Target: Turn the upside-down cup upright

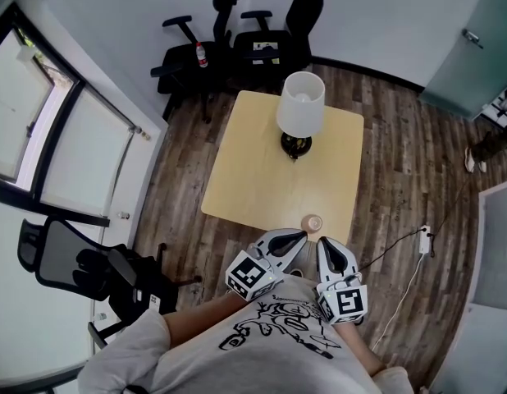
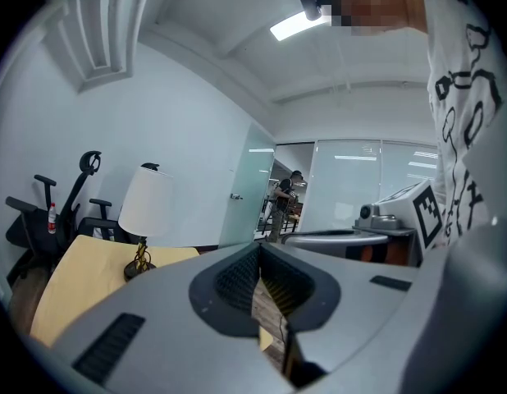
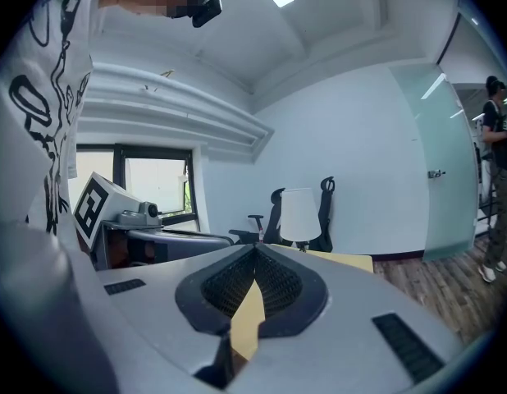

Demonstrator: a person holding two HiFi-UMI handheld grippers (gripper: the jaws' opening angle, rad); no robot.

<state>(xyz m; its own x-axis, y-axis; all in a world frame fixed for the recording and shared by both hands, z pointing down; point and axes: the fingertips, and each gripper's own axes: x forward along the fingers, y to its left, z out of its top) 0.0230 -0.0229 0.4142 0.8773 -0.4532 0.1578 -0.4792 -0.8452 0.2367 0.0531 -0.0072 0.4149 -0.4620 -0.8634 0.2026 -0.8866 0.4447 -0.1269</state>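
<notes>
A small pinkish cup (image 1: 312,222) stands near the front edge of the square yellow table (image 1: 262,175), its round top face toward me. Just short of that edge my left gripper (image 1: 300,236) is shut with nothing in it, slightly left of the cup. My right gripper (image 1: 322,242) is shut and empty too, right beside the cup's near side. In the left gripper view the jaws (image 2: 260,257) meet at the tips, and the right gripper (image 3: 255,253) shows the same in its own view. Neither gripper view shows the cup.
A table lamp (image 1: 299,109) with a white shade stands at the table's far half. Black office chairs (image 1: 237,39) sit behind the table, another chair (image 1: 81,265) at my left. A cable and plug (image 1: 424,240) lie on the wood floor at right. A person (image 2: 285,199) stands far off.
</notes>
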